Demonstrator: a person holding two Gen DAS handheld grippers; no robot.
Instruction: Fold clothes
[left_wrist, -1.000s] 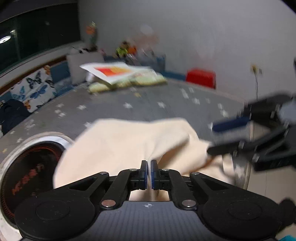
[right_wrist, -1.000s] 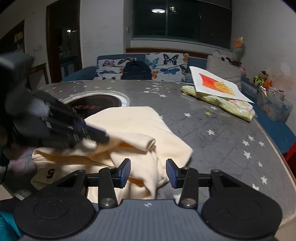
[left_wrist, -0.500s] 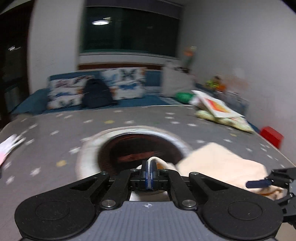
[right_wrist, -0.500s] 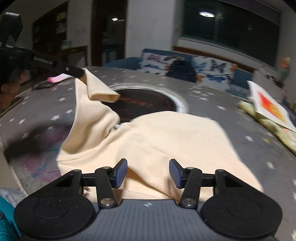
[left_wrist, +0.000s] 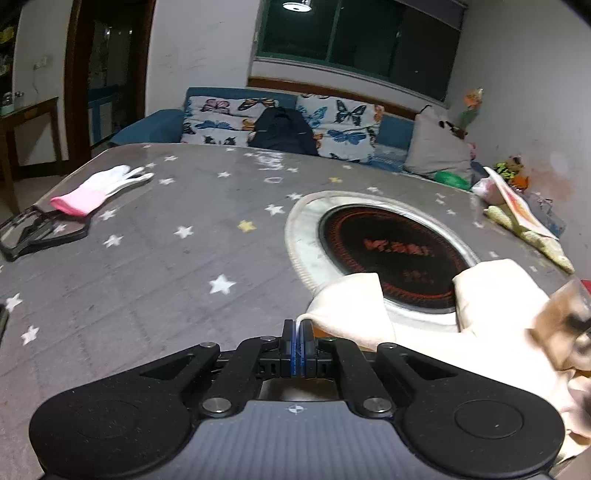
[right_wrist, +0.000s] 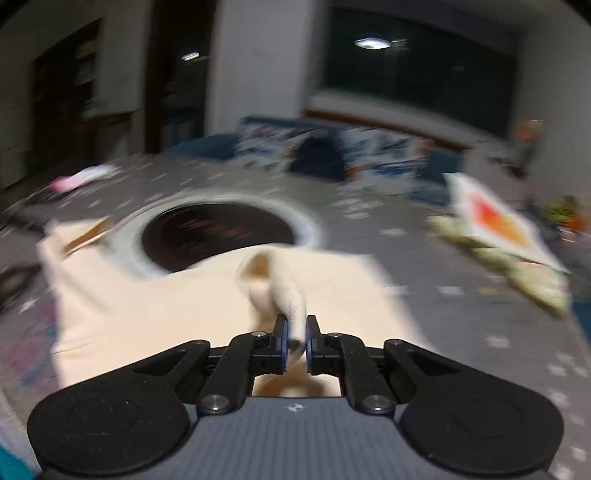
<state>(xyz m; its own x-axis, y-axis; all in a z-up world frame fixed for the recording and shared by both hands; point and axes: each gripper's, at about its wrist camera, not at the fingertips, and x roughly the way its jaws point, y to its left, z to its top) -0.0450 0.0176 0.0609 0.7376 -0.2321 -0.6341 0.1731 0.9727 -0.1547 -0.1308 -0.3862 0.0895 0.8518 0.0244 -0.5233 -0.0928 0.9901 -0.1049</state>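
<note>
A cream garment (left_wrist: 491, 332) lies on the grey star-patterned table (left_wrist: 155, 266), partly over the round black hob (left_wrist: 391, 254). My left gripper (left_wrist: 297, 345) is shut on a corner of the garment, held low at the hob's near left edge. In the blurred right wrist view the same cream garment (right_wrist: 155, 306) spreads across the near table. My right gripper (right_wrist: 294, 341) is shut on a bunched fold of it that rises between the fingers. At the right edge of the left wrist view a blurred shape shows, too smeared to identify.
A white glove with a pink cuff (left_wrist: 99, 188) and a black flat tool (left_wrist: 33, 232) lie at the table's left edge. A patterned cloth with a paper sheet (right_wrist: 498, 221) sits at the far right. A butterfly-print sofa (left_wrist: 280, 118) with a dark backpack stands behind the table.
My right gripper, open half a second ago, has shut on a fold of the garment. My left gripper has carried its corner left and lower, beside the hob.
</note>
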